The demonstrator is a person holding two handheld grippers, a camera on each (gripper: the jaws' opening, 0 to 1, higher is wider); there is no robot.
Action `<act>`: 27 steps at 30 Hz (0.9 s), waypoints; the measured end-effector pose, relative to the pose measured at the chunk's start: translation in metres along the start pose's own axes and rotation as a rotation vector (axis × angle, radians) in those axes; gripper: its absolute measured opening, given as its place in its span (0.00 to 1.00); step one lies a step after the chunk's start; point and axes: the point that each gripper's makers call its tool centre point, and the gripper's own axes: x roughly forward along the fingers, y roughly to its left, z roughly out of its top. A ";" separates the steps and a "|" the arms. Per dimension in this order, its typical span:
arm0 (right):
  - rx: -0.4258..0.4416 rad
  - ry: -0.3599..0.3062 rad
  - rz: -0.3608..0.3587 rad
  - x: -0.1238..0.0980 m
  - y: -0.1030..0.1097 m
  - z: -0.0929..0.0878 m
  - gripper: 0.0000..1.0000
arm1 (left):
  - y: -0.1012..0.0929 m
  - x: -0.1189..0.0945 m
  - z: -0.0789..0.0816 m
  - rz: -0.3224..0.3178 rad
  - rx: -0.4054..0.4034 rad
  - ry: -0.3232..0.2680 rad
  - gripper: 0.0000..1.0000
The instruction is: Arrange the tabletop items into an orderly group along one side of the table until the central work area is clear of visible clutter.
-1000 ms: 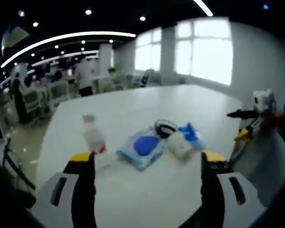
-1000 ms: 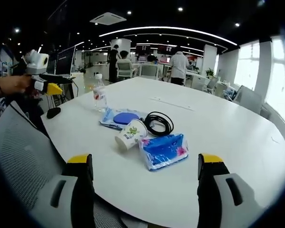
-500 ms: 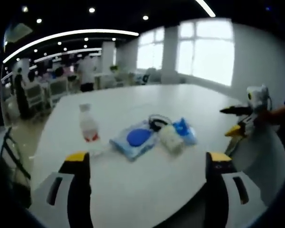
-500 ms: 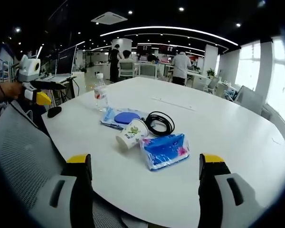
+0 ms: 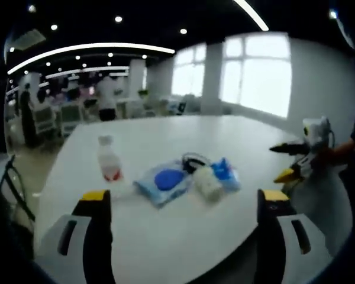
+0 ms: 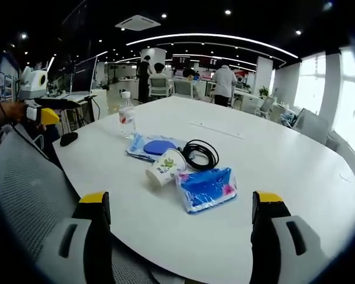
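Paper cup [image 6: 165, 168], tipped, beside tissue pack [image 6: 206, 188] on desk [image 6: 284, 171].
We read no lettering; our left gripper [image 5: 182, 204] and right gripper [image 6: 180, 207] are spread, empty.

One bench [image 6: 296, 177], white and round, carries every loose item. On it, near the middle of the right gripper view:

- one clear water bottle [image 6: 126, 123] with a red label, at the upper left of the cluster
- one pale blue wipes pack [image 6: 149, 148] with a dark blue lid
- one paper cup [image 6: 165, 168], lying on its side
- one coil of black cable [image 6: 199, 154]
- one blue tissue pack [image 6: 206, 189], at the lower right of the cluster
- one black mouse [image 6: 68, 139], at the bench's left edge

Six loose items in all.
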 end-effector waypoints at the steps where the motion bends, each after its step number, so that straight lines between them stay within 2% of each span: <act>1: 0.000 0.000 0.000 0.000 0.000 0.000 1.00 | 0.000 -0.001 -0.002 0.001 -0.007 -0.002 1.00; 8: 0.003 0.002 -0.001 -0.001 0.000 0.000 1.00 | 0.009 -0.002 -0.019 0.037 -0.004 0.016 1.00; 10: -0.001 0.003 -0.001 -0.001 0.000 0.000 1.00 | 0.009 -0.001 -0.022 0.040 0.014 0.037 1.00; 15: -0.013 0.002 -0.007 -0.001 -0.001 0.001 1.00 | 0.001 0.001 -0.026 0.017 0.089 0.061 1.00; 18: -0.012 0.004 -0.006 -0.001 -0.001 0.000 1.00 | 0.002 0.001 -0.025 0.015 0.085 0.059 1.00; 22: -0.014 0.011 -0.004 0.000 -0.001 -0.001 1.00 | -0.003 0.001 -0.037 -0.037 0.129 0.119 1.00; 27: -0.018 0.018 -0.002 0.001 -0.001 -0.002 1.00 | -0.006 0.001 -0.037 -0.052 0.142 0.118 1.00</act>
